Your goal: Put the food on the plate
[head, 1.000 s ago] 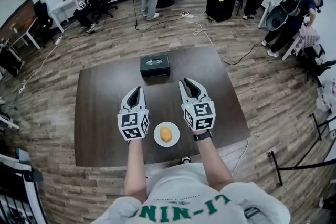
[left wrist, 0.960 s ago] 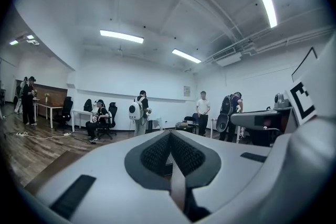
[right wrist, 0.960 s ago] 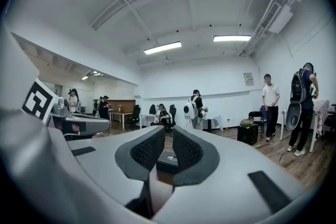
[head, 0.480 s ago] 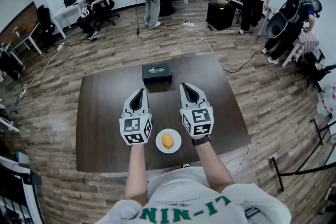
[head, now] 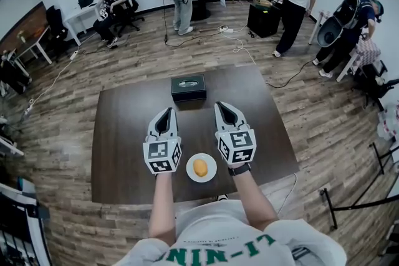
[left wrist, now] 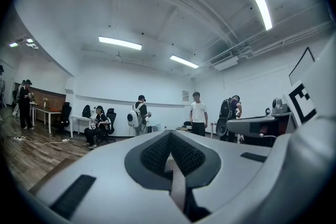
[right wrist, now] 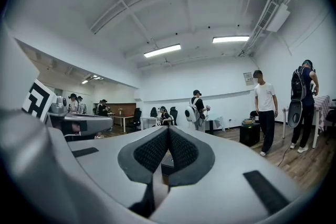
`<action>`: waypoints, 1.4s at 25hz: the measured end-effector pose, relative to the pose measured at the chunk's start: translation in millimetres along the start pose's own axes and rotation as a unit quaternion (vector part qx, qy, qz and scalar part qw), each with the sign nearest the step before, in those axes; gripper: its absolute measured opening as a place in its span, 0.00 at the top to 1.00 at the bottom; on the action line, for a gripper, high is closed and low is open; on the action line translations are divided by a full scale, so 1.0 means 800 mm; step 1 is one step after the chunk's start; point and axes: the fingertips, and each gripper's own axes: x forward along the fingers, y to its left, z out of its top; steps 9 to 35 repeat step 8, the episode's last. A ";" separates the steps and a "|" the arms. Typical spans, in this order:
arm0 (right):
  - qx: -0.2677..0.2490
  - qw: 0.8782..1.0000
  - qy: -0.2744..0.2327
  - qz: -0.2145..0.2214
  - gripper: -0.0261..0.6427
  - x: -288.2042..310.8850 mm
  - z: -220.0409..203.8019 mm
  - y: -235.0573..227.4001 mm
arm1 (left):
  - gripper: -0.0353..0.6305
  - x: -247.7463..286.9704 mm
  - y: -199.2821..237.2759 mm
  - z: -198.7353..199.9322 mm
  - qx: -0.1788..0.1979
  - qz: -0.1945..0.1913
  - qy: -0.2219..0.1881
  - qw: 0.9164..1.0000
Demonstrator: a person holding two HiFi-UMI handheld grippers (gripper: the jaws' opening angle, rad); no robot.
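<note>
A small orange-yellow piece of food [head: 199,167] lies in the middle of a white plate [head: 209,174] near the front edge of the dark wooden table [head: 124,128]. My left gripper [head: 167,112] hovers just left of the plate and my right gripper [head: 222,107] just right of it, both pointing away from me. Each gripper's jaws are shut with nothing between them, as the left gripper [left wrist: 170,136] and the right gripper [right wrist: 167,131] show in their own views. Neither touches the plate or the food.
A black box [head: 188,87] sits at the table's far edge, ahead of the grippers. Several people stand or sit around the room beyond the table, with chairs, desks and cables on the wooden floor [head: 62,103].
Both grippers and the plate sit slightly lower and to the right in the head view, a small shift of the camera. A person at the back right has walked left.
</note>
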 end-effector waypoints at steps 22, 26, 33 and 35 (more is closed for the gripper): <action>0.012 1.000 -0.002 -0.002 0.94 -0.004 -0.007 -0.002 | 0.93 -0.002 -0.001 -0.011 0.001 0.000 0.010 1.000; 0.012 1.000 -0.002 -0.002 0.94 -0.004 -0.007 -0.002 | 0.93 -0.002 -0.001 -0.011 0.001 0.000 0.010 1.000; 0.012 1.000 -0.002 -0.002 0.94 -0.004 -0.007 -0.002 | 0.93 -0.002 -0.001 -0.011 0.001 0.000 0.010 1.000; 0.012 1.000 -0.002 -0.002 0.94 -0.004 -0.007 -0.002 | 0.93 -0.002 -0.001 -0.011 0.001 0.000 0.010 1.000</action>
